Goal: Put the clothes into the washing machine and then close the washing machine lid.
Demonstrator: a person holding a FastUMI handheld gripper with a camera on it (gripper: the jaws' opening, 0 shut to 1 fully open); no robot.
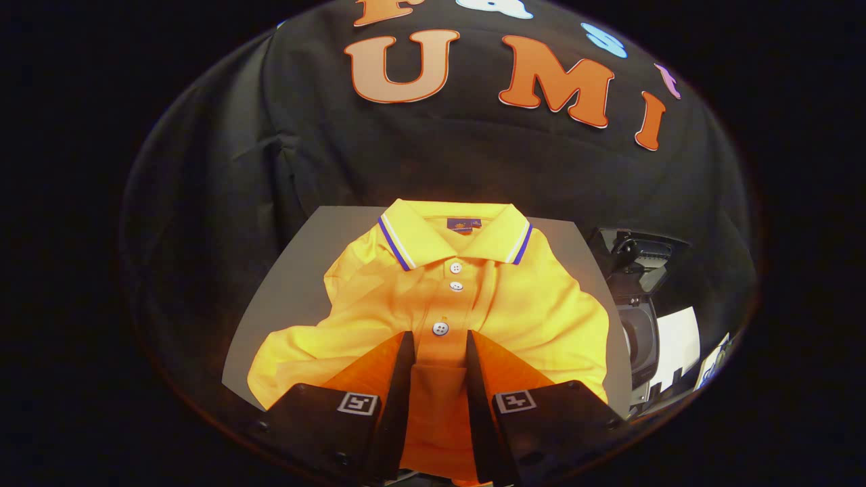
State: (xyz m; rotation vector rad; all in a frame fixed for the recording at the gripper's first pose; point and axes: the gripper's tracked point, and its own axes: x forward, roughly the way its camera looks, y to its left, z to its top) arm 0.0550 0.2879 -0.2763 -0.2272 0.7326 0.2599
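Observation:
A yellow polo shirt [514, 304] with a blue-and-white striped collar lies crumpled on a grey tabletop [304, 270], collar away from me. My gripper [440, 365] is down on the shirt's front just below the lowest white button [440, 329]. A raised fold of the button strip is pinched between the two fingers, which are close together and press on it from both sides. To the right of the table stands the washing machine [639, 331], its lid [643, 247] raised and its dark drum opening facing up.
The black cloth wall hangs right behind the table. A white panel [676, 345] stands beside the washing machine on the far right. The table's right edge runs close to the machine.

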